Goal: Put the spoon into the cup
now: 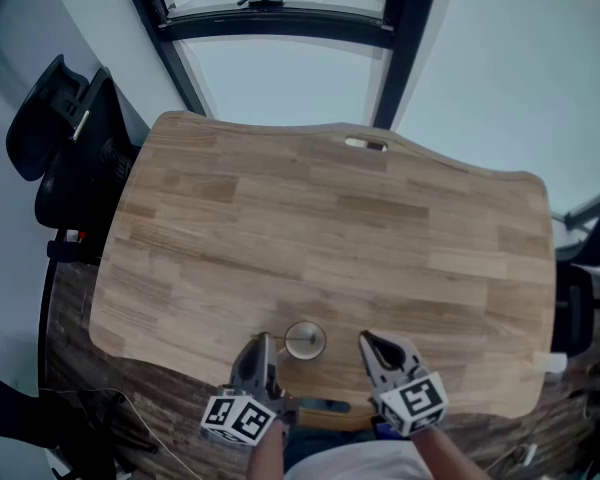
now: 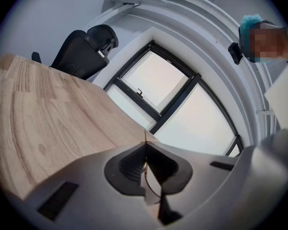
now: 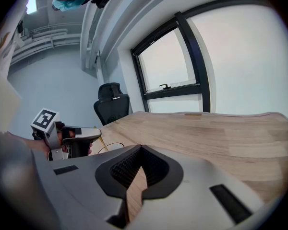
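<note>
A small clear cup (image 1: 306, 340) stands near the front edge of the wooden table (image 1: 330, 238). My left gripper (image 1: 263, 345) sits just left of the cup, shut on the thin gold handle of the spoon (image 1: 287, 341), which slants across to the cup. In the left gripper view the handle (image 2: 145, 139) pokes out between the closed jaws (image 2: 145, 150). The right gripper view shows the left gripper (image 3: 81, 137), the spoon (image 3: 100, 139) angling down and the cup's rim (image 3: 110, 149). My right gripper (image 1: 367, 342) (image 3: 141, 150) hovers right of the cup, shut and empty.
A black office chair (image 1: 70, 138) (image 3: 113, 102) stands off the table's left side. Large windows (image 1: 280, 68) run behind the far edge. A cable slot (image 1: 366, 145) is cut near the back edge. A small white object (image 1: 552, 363) sits at the right front corner.
</note>
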`<action>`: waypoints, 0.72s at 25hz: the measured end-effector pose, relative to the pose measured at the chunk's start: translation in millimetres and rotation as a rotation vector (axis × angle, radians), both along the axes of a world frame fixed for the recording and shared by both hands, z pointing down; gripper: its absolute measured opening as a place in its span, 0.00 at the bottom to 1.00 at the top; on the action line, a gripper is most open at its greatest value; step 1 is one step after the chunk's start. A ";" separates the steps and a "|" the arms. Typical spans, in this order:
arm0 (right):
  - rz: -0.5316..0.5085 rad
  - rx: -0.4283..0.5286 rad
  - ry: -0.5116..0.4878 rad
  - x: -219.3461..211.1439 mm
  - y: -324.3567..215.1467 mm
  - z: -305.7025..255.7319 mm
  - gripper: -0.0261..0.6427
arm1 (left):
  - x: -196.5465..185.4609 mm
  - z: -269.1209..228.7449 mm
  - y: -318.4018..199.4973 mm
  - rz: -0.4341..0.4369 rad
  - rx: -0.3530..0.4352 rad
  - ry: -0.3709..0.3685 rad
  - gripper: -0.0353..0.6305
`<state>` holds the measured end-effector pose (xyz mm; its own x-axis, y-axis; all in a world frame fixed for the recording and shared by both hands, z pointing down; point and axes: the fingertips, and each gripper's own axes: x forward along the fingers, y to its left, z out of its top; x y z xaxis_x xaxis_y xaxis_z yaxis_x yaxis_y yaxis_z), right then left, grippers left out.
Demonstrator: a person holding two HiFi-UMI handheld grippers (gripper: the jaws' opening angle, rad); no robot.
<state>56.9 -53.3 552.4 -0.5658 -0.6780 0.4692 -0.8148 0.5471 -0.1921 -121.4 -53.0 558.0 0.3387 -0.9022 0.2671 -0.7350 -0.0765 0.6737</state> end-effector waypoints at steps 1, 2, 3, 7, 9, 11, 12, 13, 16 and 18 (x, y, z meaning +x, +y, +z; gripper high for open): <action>-0.002 0.002 0.006 0.9 0.3 1.8 0.03 | 0.3 0.4 0.2 0.001 0.000 0.001 0.06; -0.003 -0.002 0.007 0.9 1.0 3.1 0.03 | 0.5 0.8 0.3 0.001 0.001 0.001 0.06; -0.003 -0.009 0.003 0.0 1.6 3.4 0.03 | 0.6 1.1 0.2 0.002 0.002 0.002 0.06; -0.001 -0.014 0.000 -1.6 1.4 0.5 0.03 | 1.3 0.6 -0.3 0.003 0.004 0.006 0.06; -0.014 -0.026 0.004 -2.4 4.4 2.8 0.03 | 1.7 1.3 -0.1 0.003 0.003 0.006 0.06; -0.029 -0.045 0.011 -2.8 8.8 7.9 0.03 | 1.9 1.7 -0.1 0.004 0.004 0.006 0.06; -0.033 -0.050 0.014 -2.6 10.1 9.7 0.03 | 2.0 1.7 -0.2 0.005 0.005 0.007 0.06; -0.035 -0.053 0.016 -2.7 10.8 10.5 0.03 | 2.2 1.7 -0.2 0.005 0.005 0.008 0.06; -0.037 -0.058 0.023 -3.2 12.1 11.3 0.03 | 2.9 2.5 0.1 0.009 0.004 0.007 0.06; -0.038 -0.067 0.033 -2.7 13.5 13.0 0.03 | 3.6 3.3 0.1 0.010 0.004 0.007 0.06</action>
